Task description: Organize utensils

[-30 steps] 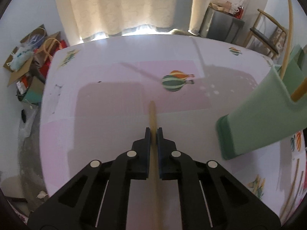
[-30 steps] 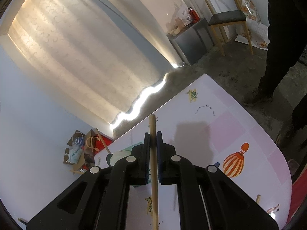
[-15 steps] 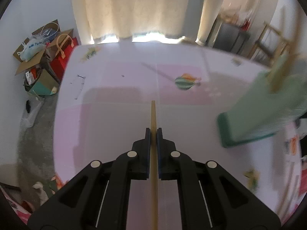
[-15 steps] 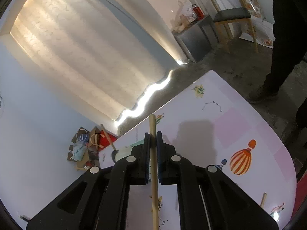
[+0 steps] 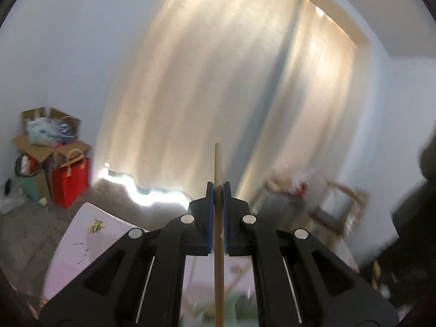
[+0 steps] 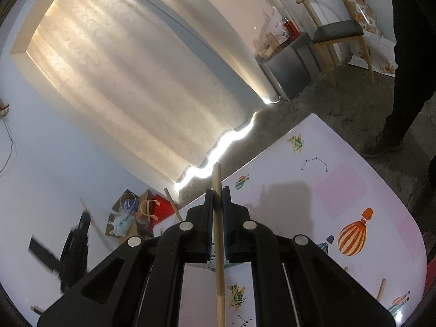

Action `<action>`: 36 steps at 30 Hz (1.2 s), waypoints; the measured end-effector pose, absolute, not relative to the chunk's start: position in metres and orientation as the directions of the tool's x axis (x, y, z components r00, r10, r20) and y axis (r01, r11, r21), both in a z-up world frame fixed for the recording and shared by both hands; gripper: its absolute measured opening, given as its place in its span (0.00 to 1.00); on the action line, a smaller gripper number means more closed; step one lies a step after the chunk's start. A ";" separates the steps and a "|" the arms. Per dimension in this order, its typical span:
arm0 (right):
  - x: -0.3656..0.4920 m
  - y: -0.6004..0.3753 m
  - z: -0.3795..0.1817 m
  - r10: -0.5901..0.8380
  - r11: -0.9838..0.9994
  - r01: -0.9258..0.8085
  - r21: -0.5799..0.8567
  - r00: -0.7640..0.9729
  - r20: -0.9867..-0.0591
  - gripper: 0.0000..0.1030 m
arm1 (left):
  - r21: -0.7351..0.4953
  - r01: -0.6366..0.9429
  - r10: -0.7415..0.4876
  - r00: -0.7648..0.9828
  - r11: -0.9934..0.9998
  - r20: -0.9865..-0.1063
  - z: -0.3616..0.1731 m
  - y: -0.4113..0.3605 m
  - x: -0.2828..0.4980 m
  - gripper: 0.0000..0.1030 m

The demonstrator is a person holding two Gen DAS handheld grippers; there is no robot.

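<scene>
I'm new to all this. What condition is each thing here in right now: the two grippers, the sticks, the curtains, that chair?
Left gripper: shut on a thin wooden stick.
Right gripper: shut on a second thin wooden stick.
Cream curtains: drawn closed, daylight leaking underneath.
Wooden chair with dark seat: upright, unoccupied.
Red paper bag: standing upright on the floor.

Backlit curtain (image 5: 218,81) glowing, dim room, left view motion-blurred, perhaps defocused, fisheye-warped edges
</scene>
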State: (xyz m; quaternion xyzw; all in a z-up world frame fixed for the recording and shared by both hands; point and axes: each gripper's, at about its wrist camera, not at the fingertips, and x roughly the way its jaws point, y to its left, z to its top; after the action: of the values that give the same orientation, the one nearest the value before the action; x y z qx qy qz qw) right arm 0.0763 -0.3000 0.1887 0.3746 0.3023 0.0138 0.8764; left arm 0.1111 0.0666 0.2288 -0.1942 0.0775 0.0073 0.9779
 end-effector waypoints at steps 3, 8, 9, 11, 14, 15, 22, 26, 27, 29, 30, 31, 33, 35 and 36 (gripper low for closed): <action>0.078 -0.304 0.189 0.259 0.712 0.203 0.673 0.814 -0.520 0.07 | -0.369 -0.089 0.025 0.984 0.925 -0.174 0.214 0.050 0.151 0.04; 0.079 -0.311 0.188 0.255 0.705 0.204 0.679 0.821 -0.511 0.07 | -0.304 -0.116 0.064 0.982 0.945 -0.176 0.204 0.028 0.181 0.04; 0.080 -0.313 0.187 0.254 0.701 0.207 0.683 0.822 -0.510 0.07 | -0.271 -0.128 0.084 0.982 0.954 -0.167 0.200 0.021 0.185 0.04; 0.082 -0.314 0.184 0.258 0.695 0.209 0.688 0.821 -0.510 0.07 | -0.222 -0.129 0.091 0.980 0.966 -0.175 0.193 0.013 0.189 0.04; 0.082 -0.315 0.179 0.259 0.689 0.219 0.691 0.816 -0.517 0.07 | -0.201 -0.108 0.063 0.974 0.974 -0.218 0.178 0.007 0.195 0.04; 0.083 -0.316 0.178 0.263 0.687 0.220 0.693 0.814 -0.519 0.07 | -0.187 -0.097 0.054 0.974 0.978 -0.222 0.172 0.003 0.194 0.04; 0.085 -0.316 0.174 0.271 0.680 0.219 0.700 0.811 -0.518 0.07 | -0.146 -0.014 -0.030 0.956 0.989 -0.293 0.143 0.001 0.167 0.05; 0.092 -0.311 0.177 0.278 0.683 0.201 0.702 0.817 -0.504 0.07 | -0.172 0.008 -0.065 0.943 0.985 -0.327 0.128 0.016 0.140 0.05; 0.094 -0.310 0.179 0.278 0.687 0.194 0.701 0.821 -0.500 0.07 | -0.164 0.016 -0.070 0.940 0.986 -0.333 0.125 0.017 0.131 0.05; 0.103 -0.301 0.185 0.277 0.701 0.171 0.693 0.830 -0.485 0.07 | -0.150 0.050 -0.101 0.930 0.987 -0.355 0.122 0.021 0.120 0.06; 0.107 -0.296 0.188 0.281 0.706 0.157 0.691 0.833 -0.476 0.07 | -0.145 0.062 -0.112 0.924 0.987 -0.367 0.120 0.021 0.117 0.06; 0.114 -0.289 0.191 0.288 0.711 0.137 0.690 0.838 -0.463 0.07 | -0.140 0.080 -0.129 0.913 0.987 -0.387 0.117 0.022 0.111 0.06; 0.123 -0.276 0.197 0.291 0.726 0.117 0.678 0.840 -0.457 0.07 | -0.146 0.099 -0.150 0.903 0.984 -0.402 0.115 0.026 0.100 0.12; 0.136 -0.264 0.201 0.307 0.729 0.093 0.678 0.841 -0.446 0.07 | -0.168 0.117 -0.177 0.895 0.979 -0.410 0.114 0.036 0.077 0.24; 0.143 -0.257 0.202 0.313 0.732 0.080 0.676 0.842 -0.439 0.07 | -0.174 0.128 -0.190 0.893 0.976 -0.407 0.114 0.040 0.065 0.24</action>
State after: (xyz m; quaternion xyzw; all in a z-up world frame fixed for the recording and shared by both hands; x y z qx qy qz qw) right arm 0.1433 -0.2572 0.2017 0.3600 0.2730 0.0653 0.8897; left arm 0.0648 0.0402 0.1143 -0.0714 0.2159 -0.0820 0.9703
